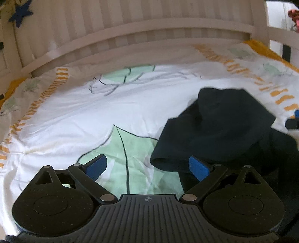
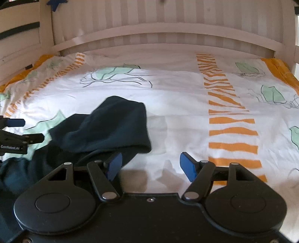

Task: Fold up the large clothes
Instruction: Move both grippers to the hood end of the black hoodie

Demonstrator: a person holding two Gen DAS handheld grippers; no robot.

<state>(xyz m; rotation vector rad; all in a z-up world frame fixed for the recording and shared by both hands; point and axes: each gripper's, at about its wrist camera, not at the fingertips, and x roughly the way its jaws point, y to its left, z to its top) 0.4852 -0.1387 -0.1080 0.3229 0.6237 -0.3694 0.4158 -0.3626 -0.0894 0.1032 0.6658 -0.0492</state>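
A dark navy garment lies crumpled on the bed cover, folded over itself with a rolled edge toward me. My left gripper is open just left of it. Its right blue pad is at the garment's near edge, and only bed cover shows between the pads. In the right wrist view the same garment lies to the left. My right gripper is open over bare cover, its left pad against the garment's edge. Each gripper shows at the edge of the other's view: the right, the left.
The bed cover is white with green leaf prints and orange striped bands. A white slatted bed frame closes the far side. A blue star hangs at the upper left. A yellow sheet edge shows at the corners.
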